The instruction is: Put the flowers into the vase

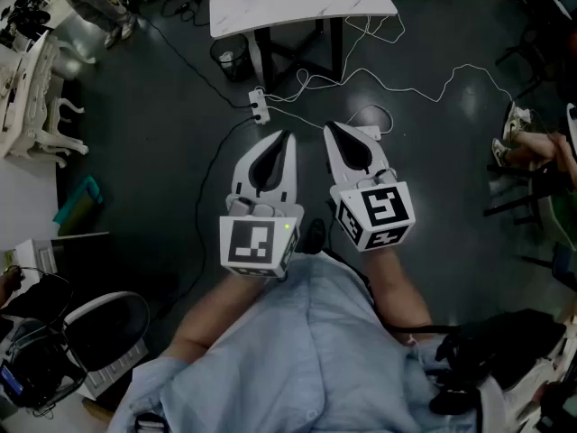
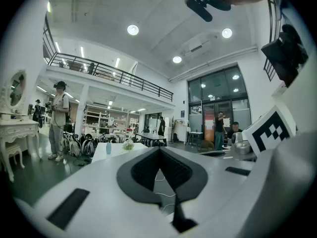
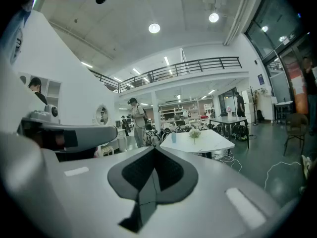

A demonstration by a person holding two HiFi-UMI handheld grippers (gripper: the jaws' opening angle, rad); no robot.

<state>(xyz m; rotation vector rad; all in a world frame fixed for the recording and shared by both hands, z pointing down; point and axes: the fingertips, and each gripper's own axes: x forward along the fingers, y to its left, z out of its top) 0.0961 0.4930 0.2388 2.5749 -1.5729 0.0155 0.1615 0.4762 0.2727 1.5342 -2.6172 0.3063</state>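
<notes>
L gripper (image 1: pixel 285 139) & R gripper (image 1: pixel 332 130) both closed, empty. Flowers (image 3: pixel 194 133) near blue vase (image 3: pixel 174 137) on white table (image 1: pixel 270 12) well ahead; stem axis too small to tell. Cables (image 1: pixel 397 87), power strip (image 1: pixel 260 106) on floor between.

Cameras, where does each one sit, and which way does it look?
Head view: sits on the person's head, looks steeply down at the dark floor; shows the blue shirt, left tool and right tool.
Left gripper view: rides the left tool, looks level across the hall along its closed jaws; the right tool's marker cube shows at right.
Right gripper view: rides the right tool, looks across the hall along its closed jaws; the left tool shows at left.
Shared: both gripper views see the white table with flowers.
</notes>
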